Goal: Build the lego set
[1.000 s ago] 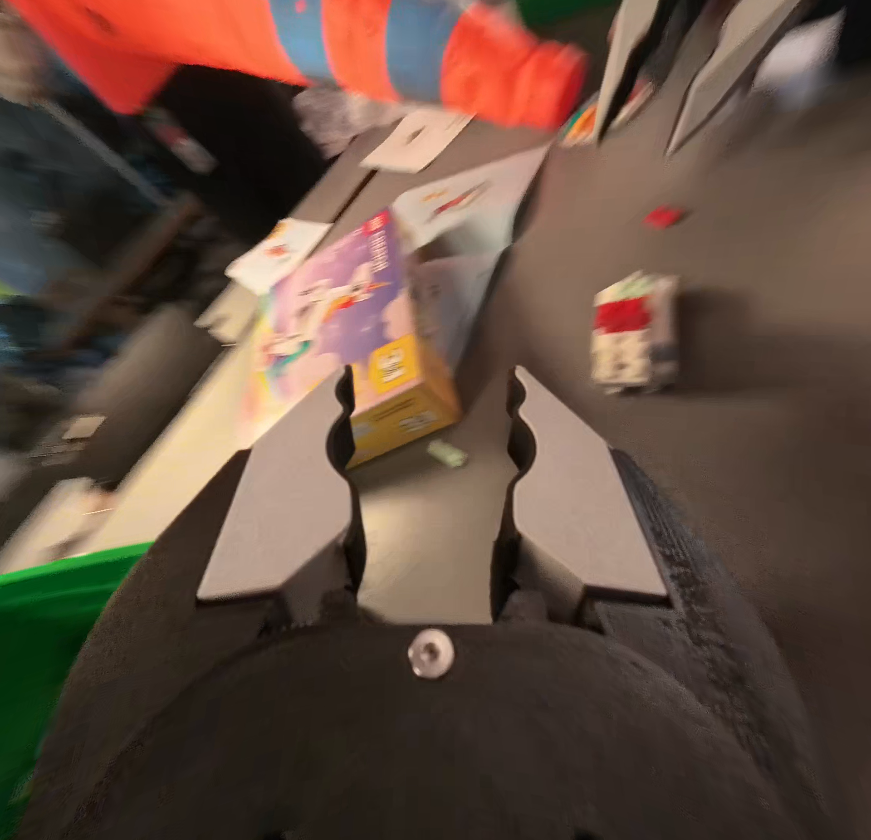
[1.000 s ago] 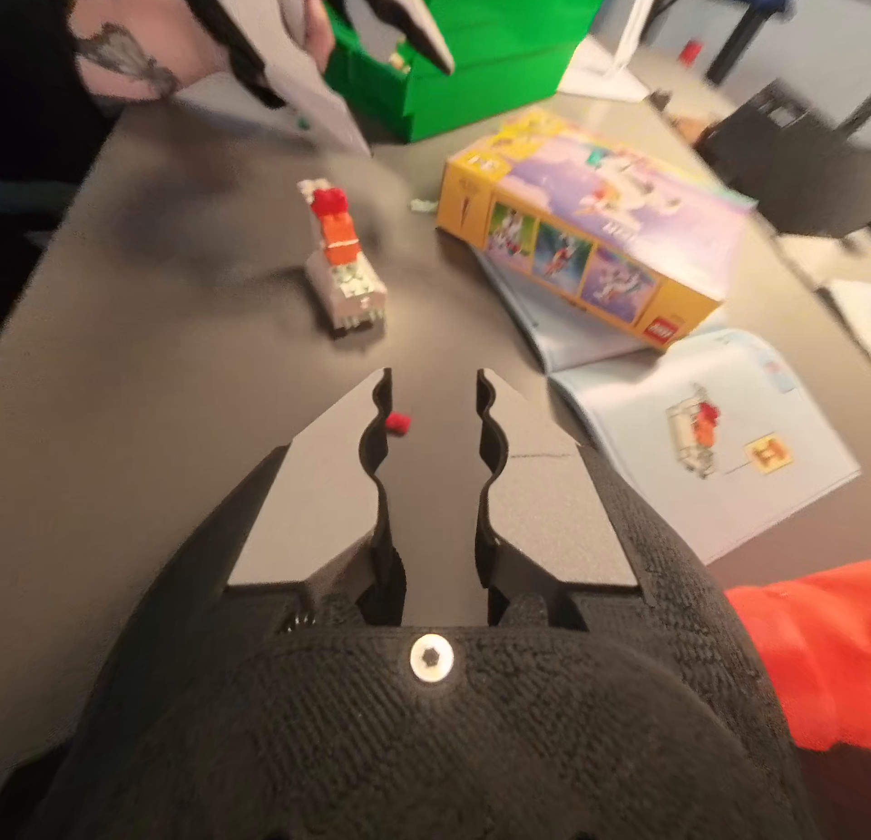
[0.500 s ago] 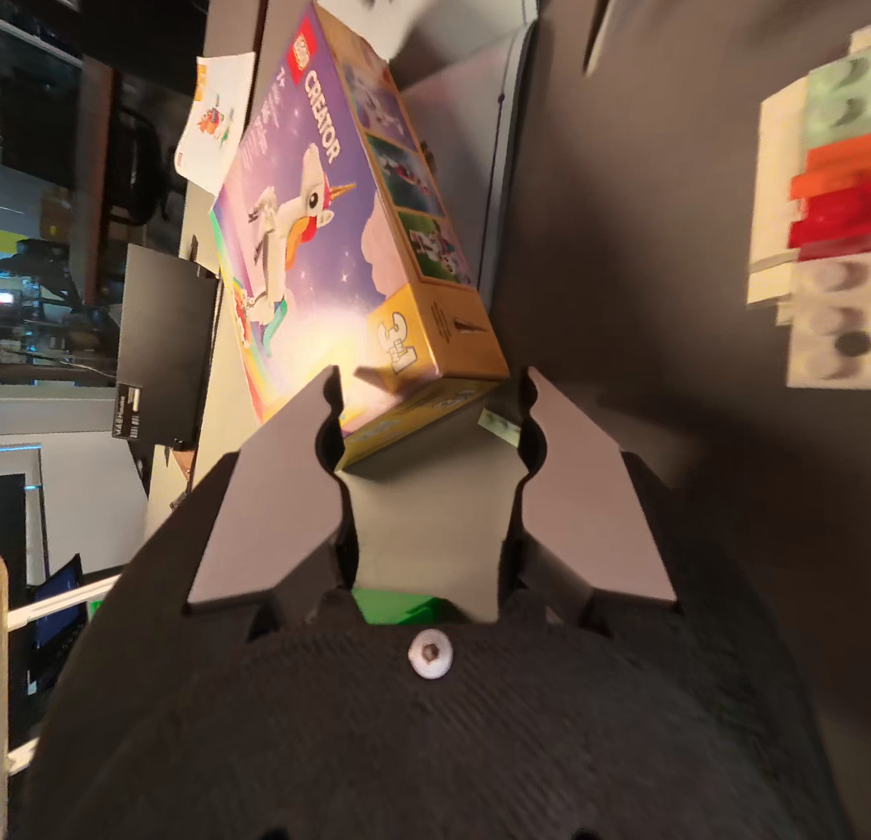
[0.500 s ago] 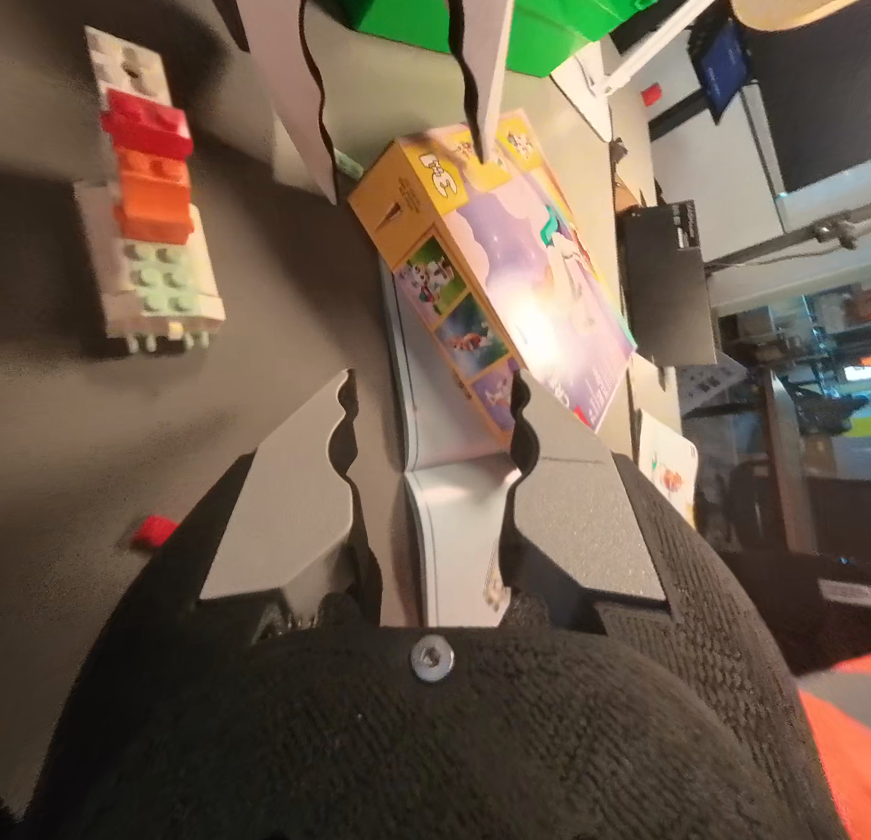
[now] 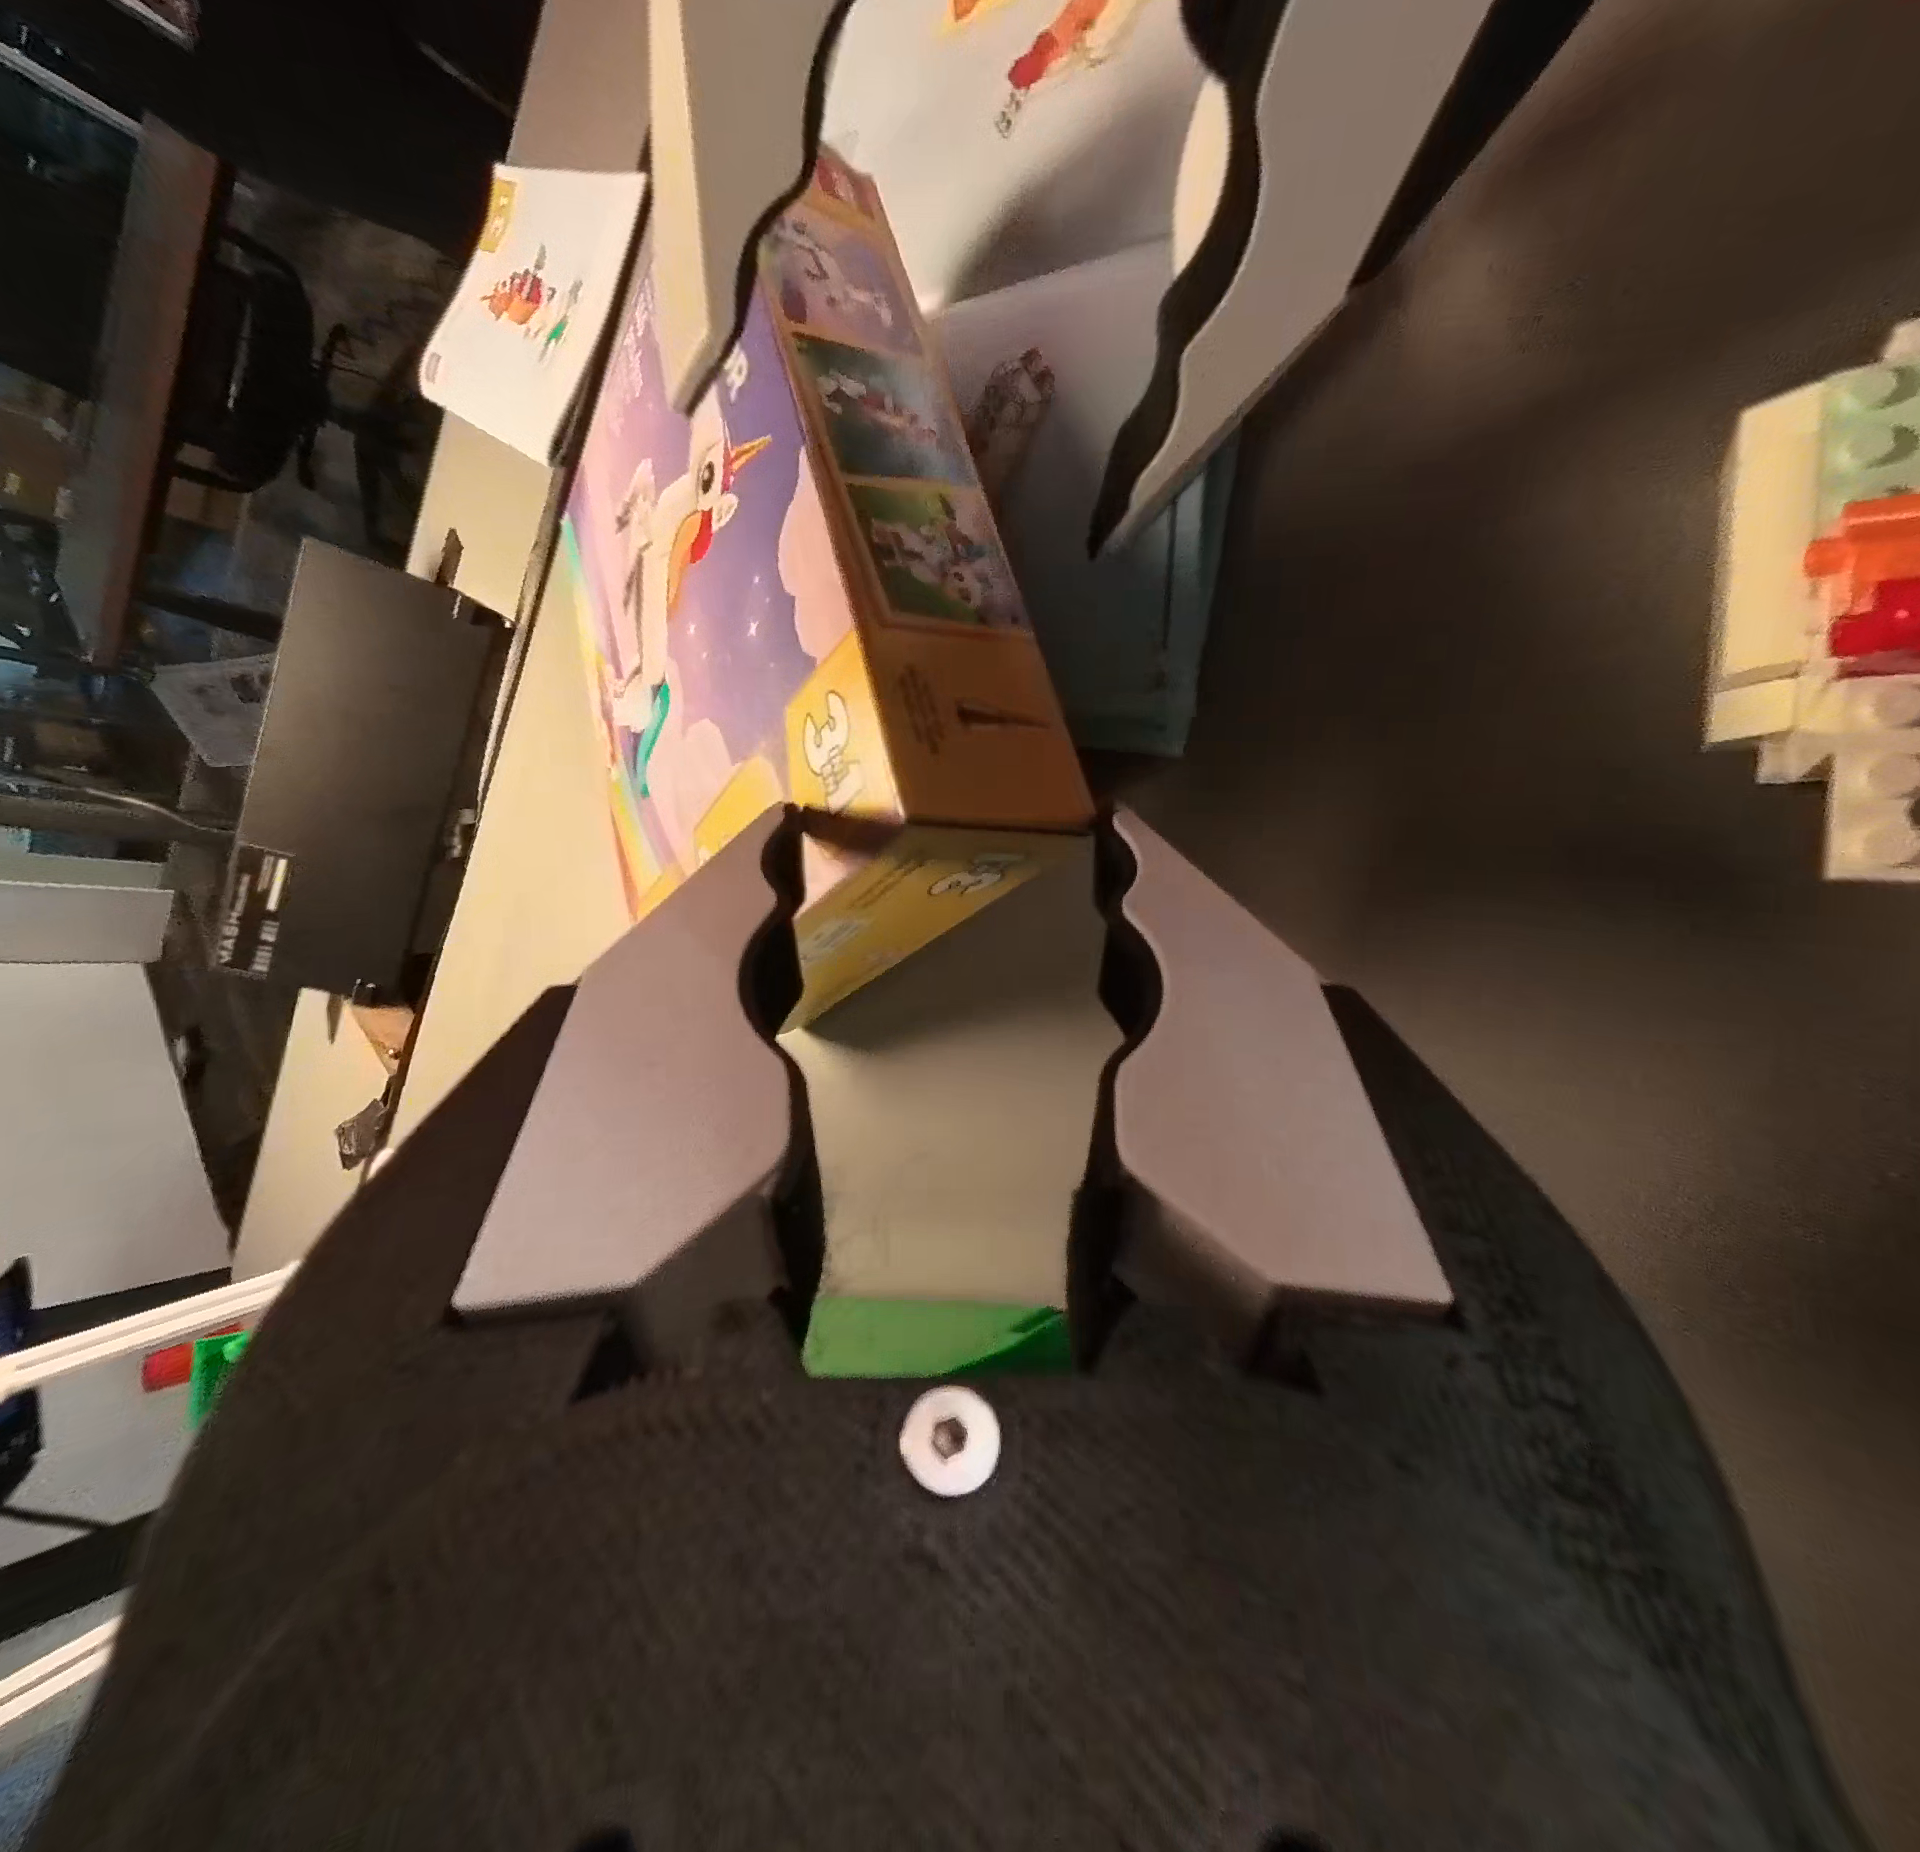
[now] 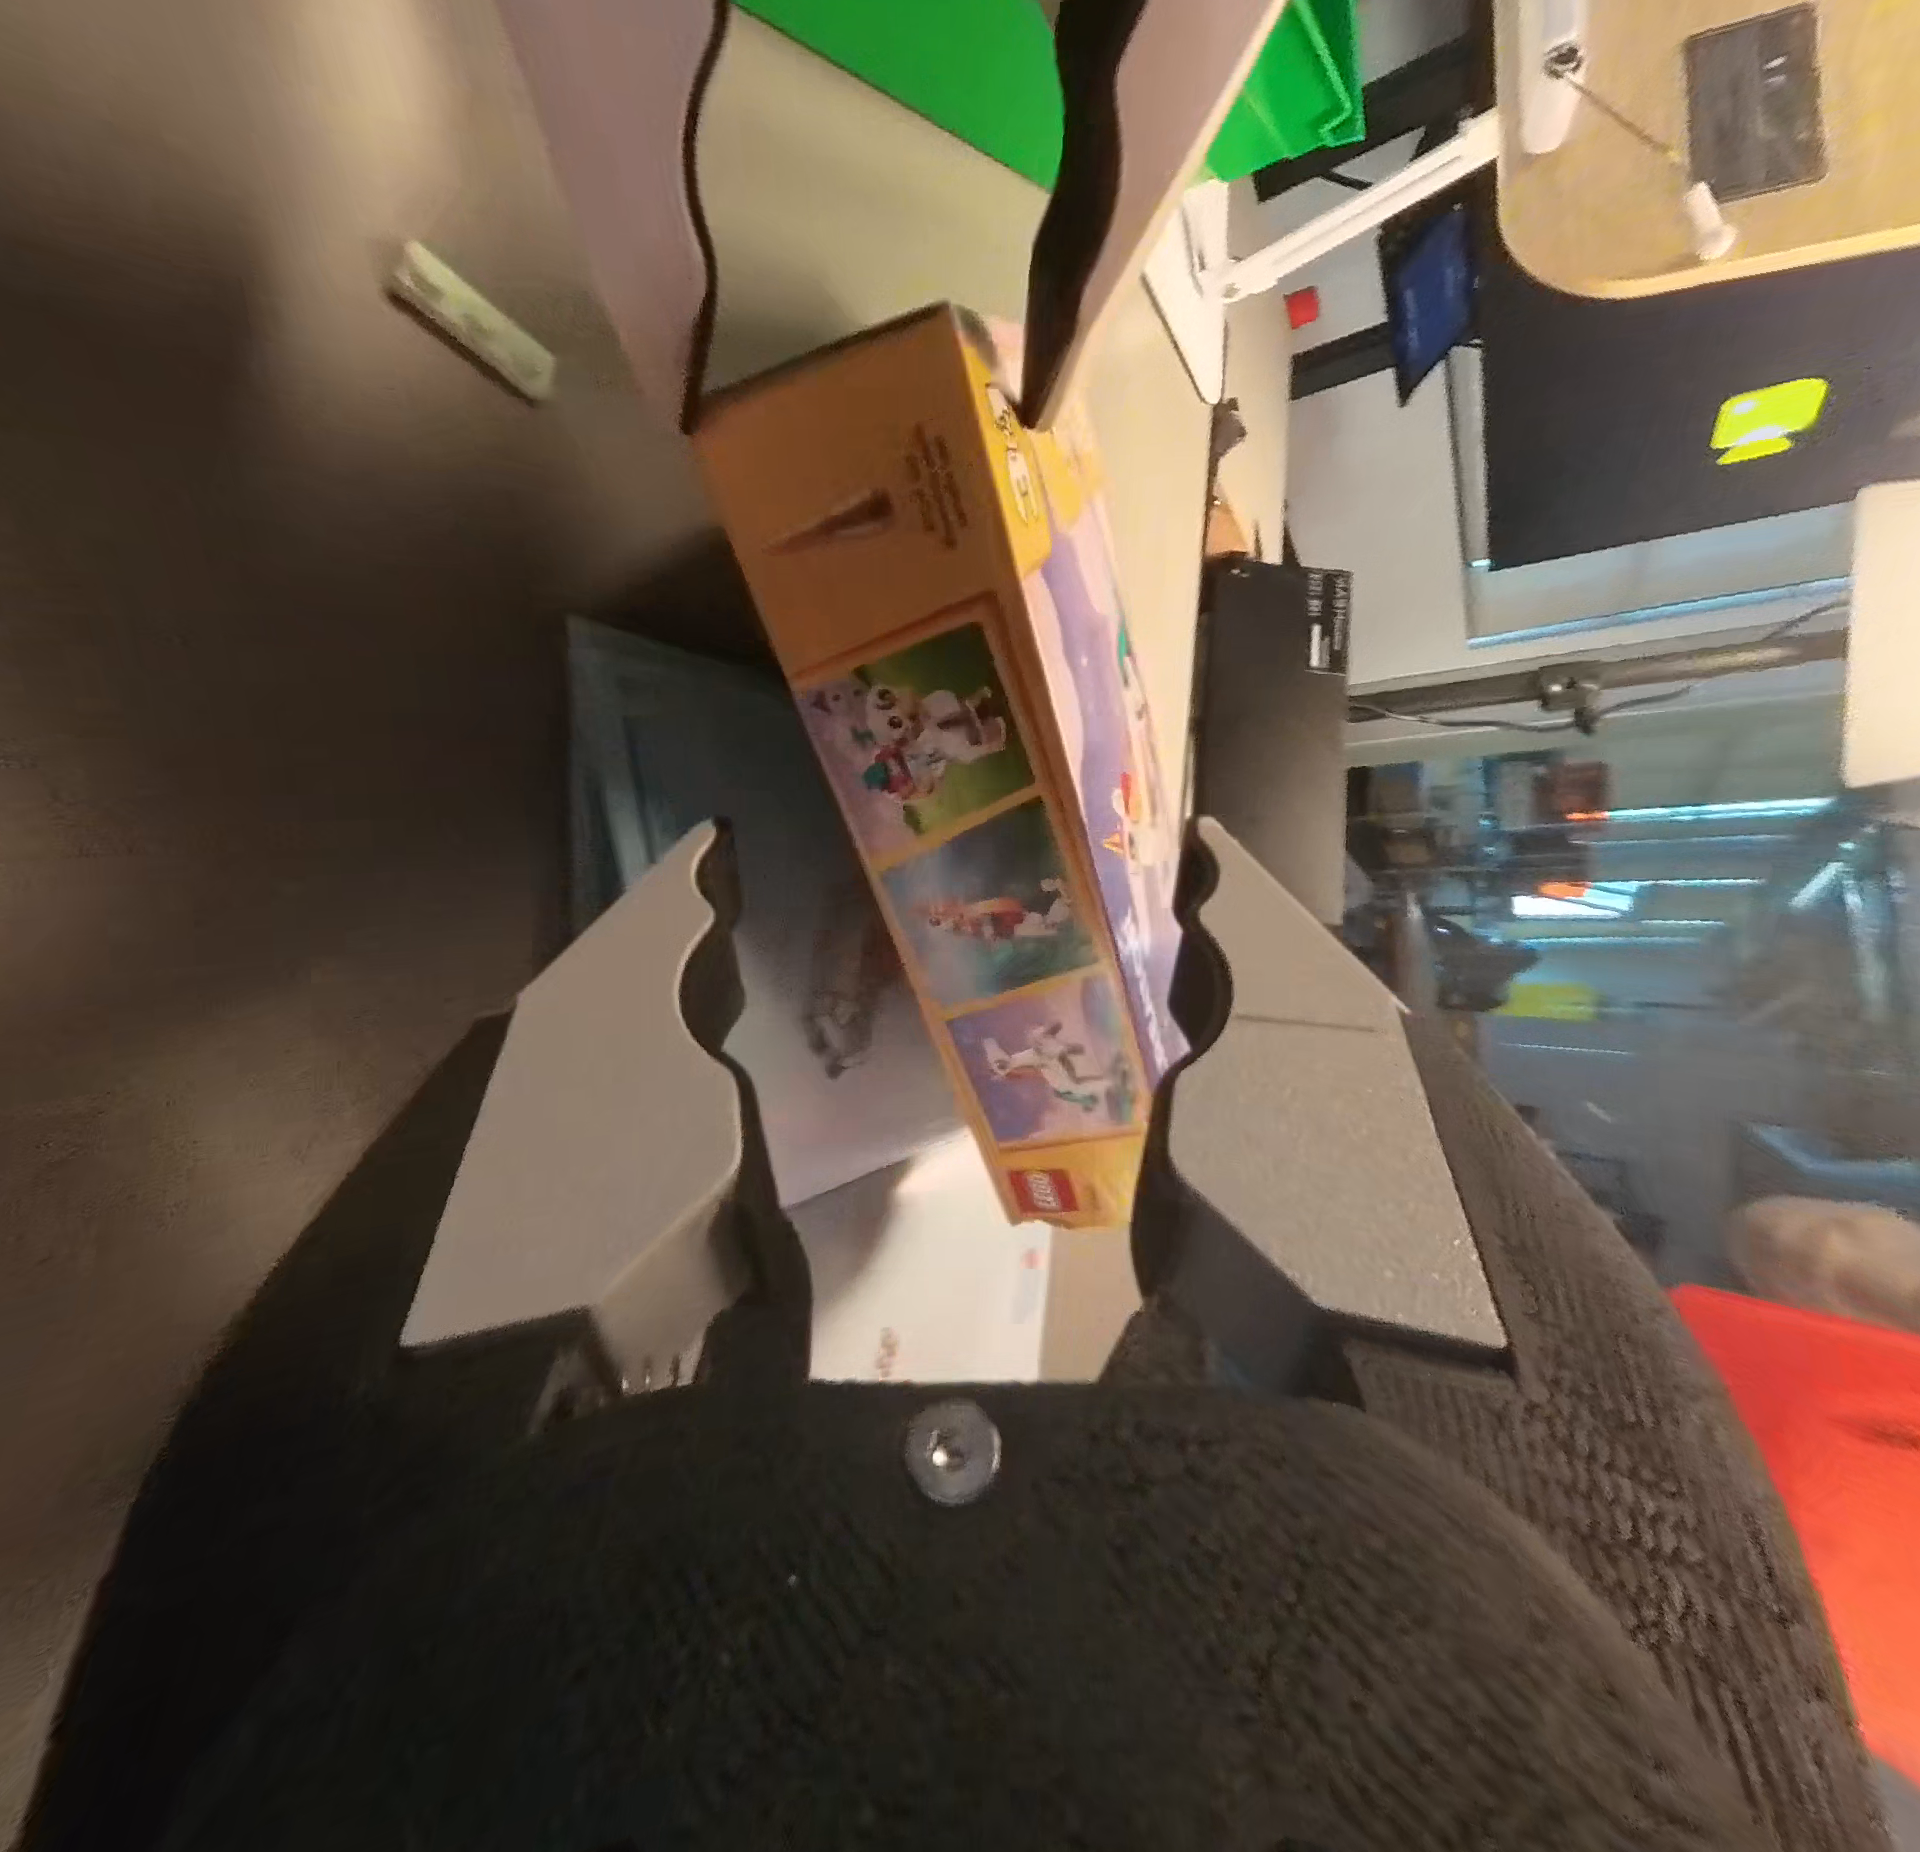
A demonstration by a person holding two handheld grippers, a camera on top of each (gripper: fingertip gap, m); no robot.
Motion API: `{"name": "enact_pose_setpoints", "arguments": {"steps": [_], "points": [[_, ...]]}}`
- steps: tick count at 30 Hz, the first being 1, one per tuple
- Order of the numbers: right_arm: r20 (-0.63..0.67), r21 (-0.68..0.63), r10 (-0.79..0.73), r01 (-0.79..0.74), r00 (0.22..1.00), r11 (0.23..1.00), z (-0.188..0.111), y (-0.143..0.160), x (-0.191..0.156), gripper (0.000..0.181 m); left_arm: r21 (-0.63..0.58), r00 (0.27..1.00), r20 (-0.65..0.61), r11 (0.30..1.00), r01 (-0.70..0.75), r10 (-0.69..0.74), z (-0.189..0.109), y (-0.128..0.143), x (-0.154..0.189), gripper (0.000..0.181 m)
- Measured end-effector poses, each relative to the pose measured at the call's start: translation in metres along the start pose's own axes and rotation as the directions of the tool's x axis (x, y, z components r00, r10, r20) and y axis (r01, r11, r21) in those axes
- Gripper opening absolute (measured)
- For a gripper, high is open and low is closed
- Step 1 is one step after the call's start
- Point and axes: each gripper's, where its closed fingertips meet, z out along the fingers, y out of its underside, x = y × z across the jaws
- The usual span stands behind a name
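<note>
Both grippers, left (image 5: 945,867) and right (image 6: 951,867), gape wide around the box (image 6: 966,784): light, stiff cardboard, best pinched across its thin sides.

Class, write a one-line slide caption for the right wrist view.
Two open grippers, right and left, close in on opposite ends of a toy box.

My left wrist cam clips the half-built brick model (image 5: 1839,597) at the 3 o'clock edge, and it's blurry too. The open booklet (image 6: 665,794) is mostly hidden behind the box (image 6: 935,763) on the right wrist cam. Can't make out the pale little piece (image 6: 473,322) at 10 o'clock, too smeared.
</note>
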Motion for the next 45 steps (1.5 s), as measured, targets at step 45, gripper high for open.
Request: {"name": "enact_pose_setpoints", "arguments": {"steps": [45], "points": [[0.356, -0.48, 0.477, -0.281, 0.804, 0.831, 0.238, 0.007, 0.185, 0.071, 0.629, 0.747, 0.158, 0.649, 0.428, -0.646, -0.1, 0.036, -0.11, 0.064]]}}
